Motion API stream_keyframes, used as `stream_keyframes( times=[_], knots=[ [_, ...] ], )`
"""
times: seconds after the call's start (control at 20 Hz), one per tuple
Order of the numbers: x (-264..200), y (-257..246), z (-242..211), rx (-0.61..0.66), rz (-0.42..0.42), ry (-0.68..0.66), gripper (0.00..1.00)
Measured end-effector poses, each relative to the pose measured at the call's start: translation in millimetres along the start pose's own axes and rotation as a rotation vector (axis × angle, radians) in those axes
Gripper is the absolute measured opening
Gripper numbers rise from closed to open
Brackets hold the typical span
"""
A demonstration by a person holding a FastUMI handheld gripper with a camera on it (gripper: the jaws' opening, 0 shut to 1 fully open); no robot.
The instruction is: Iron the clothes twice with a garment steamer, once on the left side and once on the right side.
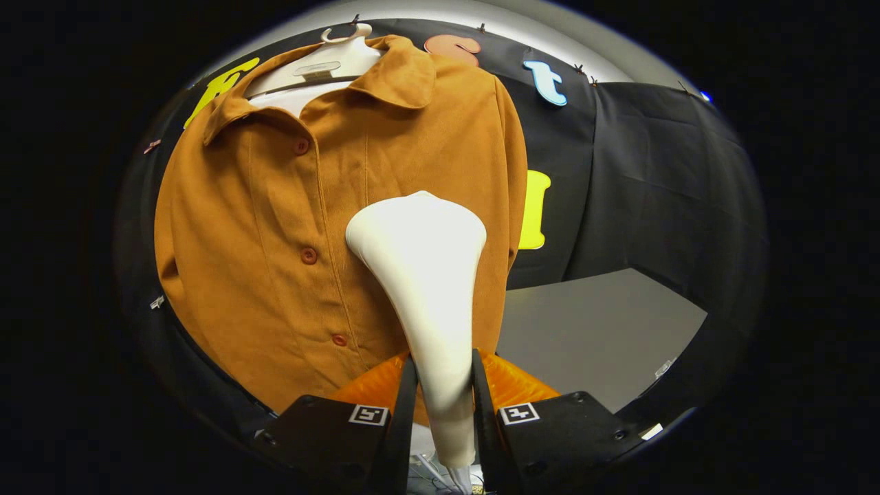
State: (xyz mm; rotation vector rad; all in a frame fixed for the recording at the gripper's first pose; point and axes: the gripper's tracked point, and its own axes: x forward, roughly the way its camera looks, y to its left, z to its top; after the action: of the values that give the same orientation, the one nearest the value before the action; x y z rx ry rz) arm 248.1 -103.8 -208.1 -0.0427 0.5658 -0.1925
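While fingers (443,392) clamp steamer (426,275) handle between them | head against shirt (275,227) beyond

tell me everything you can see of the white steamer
The garment steamer is smooth, matte white, plastic by the look of it. It has a narrow handle that widens upward into a broad, flattened, rounded head. It stands nearly upright, leaning slightly left, its head against the right front panel of the brown shirt, just right of the button row. The gripper is shut on the handle, one finger pressing each side. The steam face is turned away, so its holes cannot be seen.
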Motion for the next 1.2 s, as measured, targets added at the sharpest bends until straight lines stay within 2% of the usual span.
stream_keyframes(
  times=[1.0,1.2],
  knots=[
    [18,-5,-86,0.025,0.025,0.203,0.44],
    [10,-7,-85,0.032,0.027,0.207,0.44]
  ],
)
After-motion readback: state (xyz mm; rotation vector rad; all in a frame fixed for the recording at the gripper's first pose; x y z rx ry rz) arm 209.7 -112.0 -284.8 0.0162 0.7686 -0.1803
